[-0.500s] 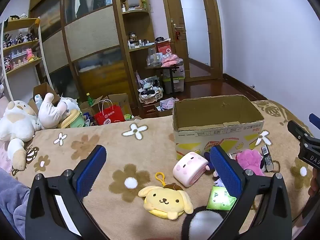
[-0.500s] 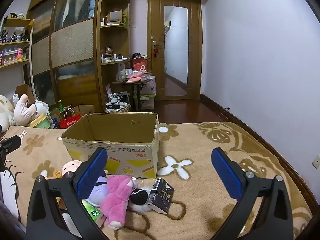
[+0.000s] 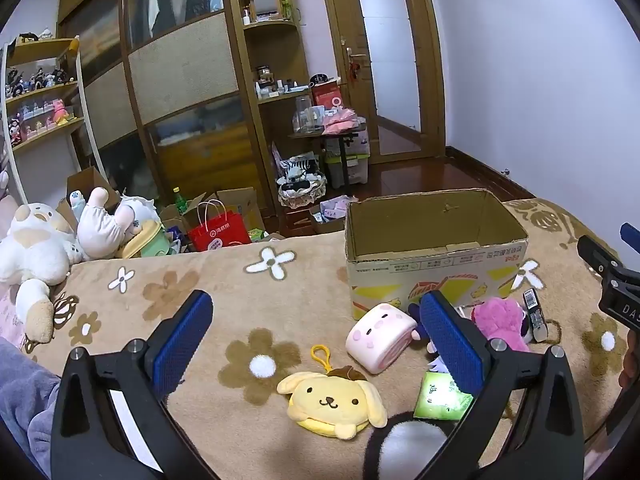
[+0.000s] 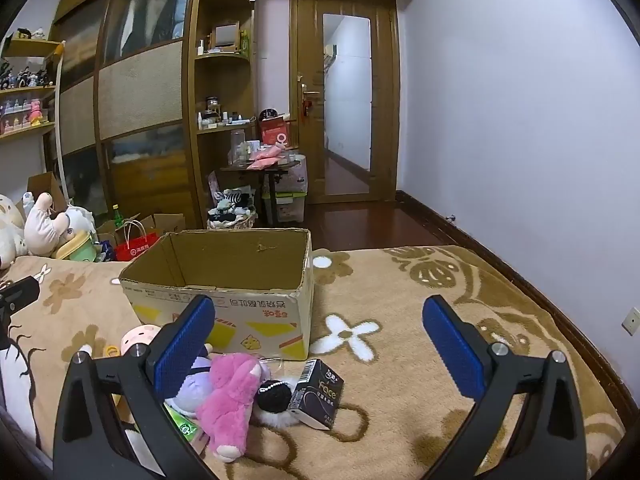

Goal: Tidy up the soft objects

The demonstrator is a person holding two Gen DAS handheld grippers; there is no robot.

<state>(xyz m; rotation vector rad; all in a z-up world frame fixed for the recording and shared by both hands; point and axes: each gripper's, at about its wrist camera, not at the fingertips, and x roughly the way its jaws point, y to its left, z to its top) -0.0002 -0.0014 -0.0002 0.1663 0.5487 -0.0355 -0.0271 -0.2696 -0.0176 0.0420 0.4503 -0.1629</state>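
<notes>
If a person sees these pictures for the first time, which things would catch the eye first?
First, the open brown cardboard box, which looks empty, standing on the beige flower-patterned blanket. Next, the bright soft toys in front of it: a fluffy pink plush, and a yellow dog-face plush with a keyring near a pink roll-shaped cushion.

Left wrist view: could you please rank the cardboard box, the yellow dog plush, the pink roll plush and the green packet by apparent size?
1. cardboard box
2. yellow dog plush
3. pink roll plush
4. green packet, partly hidden behind the gripper finger, so unsure.
</notes>
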